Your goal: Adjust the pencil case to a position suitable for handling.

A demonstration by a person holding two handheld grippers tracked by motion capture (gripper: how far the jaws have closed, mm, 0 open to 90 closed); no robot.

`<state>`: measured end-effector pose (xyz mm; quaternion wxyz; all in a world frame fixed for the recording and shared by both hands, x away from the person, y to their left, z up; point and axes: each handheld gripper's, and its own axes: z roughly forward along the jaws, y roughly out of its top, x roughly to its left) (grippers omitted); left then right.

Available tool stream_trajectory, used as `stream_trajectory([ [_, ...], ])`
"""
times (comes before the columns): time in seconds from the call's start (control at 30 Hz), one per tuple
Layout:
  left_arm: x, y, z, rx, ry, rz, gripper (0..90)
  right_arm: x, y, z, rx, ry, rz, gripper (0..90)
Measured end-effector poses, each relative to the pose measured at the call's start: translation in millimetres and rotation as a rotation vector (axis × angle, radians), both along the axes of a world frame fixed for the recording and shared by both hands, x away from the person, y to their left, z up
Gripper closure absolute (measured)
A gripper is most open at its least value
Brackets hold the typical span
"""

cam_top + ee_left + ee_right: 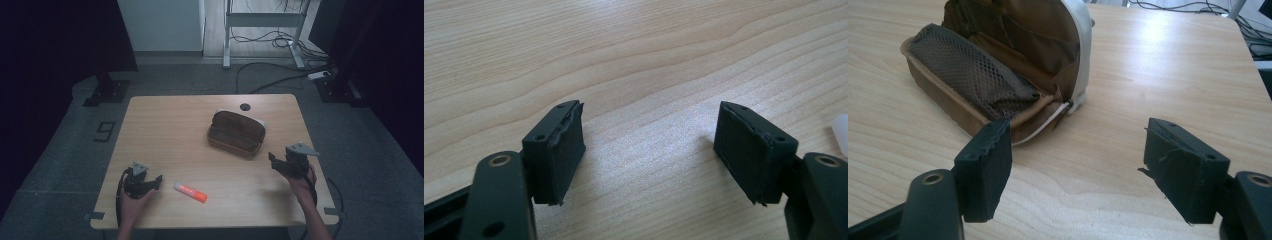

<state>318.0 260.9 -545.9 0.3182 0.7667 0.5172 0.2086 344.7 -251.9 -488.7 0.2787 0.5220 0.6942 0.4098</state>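
- Nearest of all are my left tongs (651, 145), their two black pads standing wide with nothing but bare wood grain between them.
- From the high view, my left tongs (142, 181) sit low at the near-left part of the counter (165, 130), well to the near-left of the pouch, my hand wrapped around them.
- Just beside them, on the side towards the pouch, lies the marker (190, 192) (white body, orange cap end), flat on the wood and untouched by either pair of tongs.
- A pale rounded end of the marker (841, 135) peeks in at the edge of the left gripper view, just beyond one pad.
- My right tongs (1078, 170) also stand wide and hold nothing; only counter shows between the pads.
- Seen from above, my right tongs (280, 162) are near the pouch's right end, apart from it, pointing towards it.
- The pouch (236, 133) is a brown zip case lying open around the middle of the counter, lid flap tilted back.
- Up close the pouch (998, 70) shows a dark mesh pocket inside and a pale zip edge (its near corner sits just past my left-hand pad in the right gripper view, whether touching I cannot tell).
- A small round dark hole (244, 107) sits in the counter just behind the pouch.
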Motion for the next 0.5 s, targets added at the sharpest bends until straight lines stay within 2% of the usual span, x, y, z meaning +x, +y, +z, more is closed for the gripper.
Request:
stream_trajectory([
  [0.5, 0.0, 0.0, 0.0, 0.0, 0.0, 0.0, 27.6, 14.6, 10.7, 14.4, -0.011, -0.016, 0.018, 27.9],
])
